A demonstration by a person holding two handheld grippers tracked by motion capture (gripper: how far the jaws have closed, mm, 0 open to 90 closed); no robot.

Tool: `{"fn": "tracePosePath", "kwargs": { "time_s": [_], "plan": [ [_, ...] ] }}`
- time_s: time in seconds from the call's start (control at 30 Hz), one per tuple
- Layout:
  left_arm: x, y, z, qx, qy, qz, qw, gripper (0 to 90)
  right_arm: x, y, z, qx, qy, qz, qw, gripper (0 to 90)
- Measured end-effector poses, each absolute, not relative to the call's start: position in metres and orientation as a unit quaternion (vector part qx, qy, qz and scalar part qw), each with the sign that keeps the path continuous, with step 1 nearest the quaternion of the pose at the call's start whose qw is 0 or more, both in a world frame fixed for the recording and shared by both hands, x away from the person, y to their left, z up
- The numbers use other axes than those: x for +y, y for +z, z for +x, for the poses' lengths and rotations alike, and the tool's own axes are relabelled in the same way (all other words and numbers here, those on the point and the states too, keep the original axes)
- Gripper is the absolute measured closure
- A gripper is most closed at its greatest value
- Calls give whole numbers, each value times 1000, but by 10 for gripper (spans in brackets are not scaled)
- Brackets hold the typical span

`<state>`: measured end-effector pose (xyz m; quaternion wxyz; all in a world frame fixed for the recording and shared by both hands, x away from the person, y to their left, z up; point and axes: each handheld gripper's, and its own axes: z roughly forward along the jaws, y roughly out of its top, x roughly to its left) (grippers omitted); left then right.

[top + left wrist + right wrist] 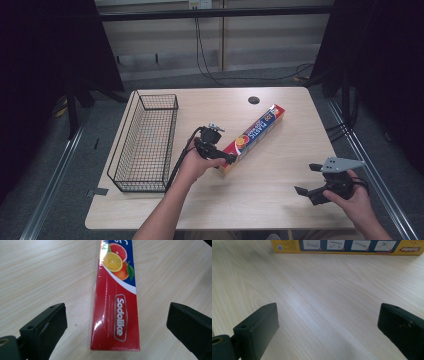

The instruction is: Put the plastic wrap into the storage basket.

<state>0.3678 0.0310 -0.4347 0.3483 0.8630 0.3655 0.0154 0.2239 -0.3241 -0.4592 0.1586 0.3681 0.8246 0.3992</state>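
Your left claw (226, 161) sits at the near end of the plastic wrap box (254, 137), jaws spread wide, one on each side of the red end, gripping nothing. In the left gripper view the box (116, 305) lies flat on the surface (45, 277) and runs off toward 12 o'clock between the jaws. Your right claw (307, 179) is well apart at 4 o'clock from the box, jaws likewise released over bare wood (324, 302). The wire basket (145, 142) sits at 9 o'clock from the box, with nothing in it.
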Motion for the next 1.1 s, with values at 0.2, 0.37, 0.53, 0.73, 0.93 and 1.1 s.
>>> {"fn": "tracePosePath", "kwargs": {
  "time_s": [0.2, 0.37, 0.53, 0.73, 0.93, 1.1],
  "plan": [
    [21, -430, 376, 364, 10, 866, 344, 39, -324, -459, 224, 825, 400, 366, 159, 32],
    [12, -427, 383, 361, 5, 868, 341, 44, -322, -459, 224, 825, 399, 366, 162, 32],
    [3, -426, 390, 358, 5, 870, 339, 47, -323, -458, 224, 825, 401, 365, 160, 32],
    [-7, -425, 397, 358, 2, 871, 338, 49, -324, -458, 225, 824, 404, 365, 160, 32],
    [-14, -426, 404, 358, 3, 871, 335, 54, -324, -458, 225, 824, 405, 363, 159, 32],
    [-19, -430, 412, 363, 3, 870, 332, 61, -322, -458, 225, 826, 403, 360, 160, 32]
  ]
}}
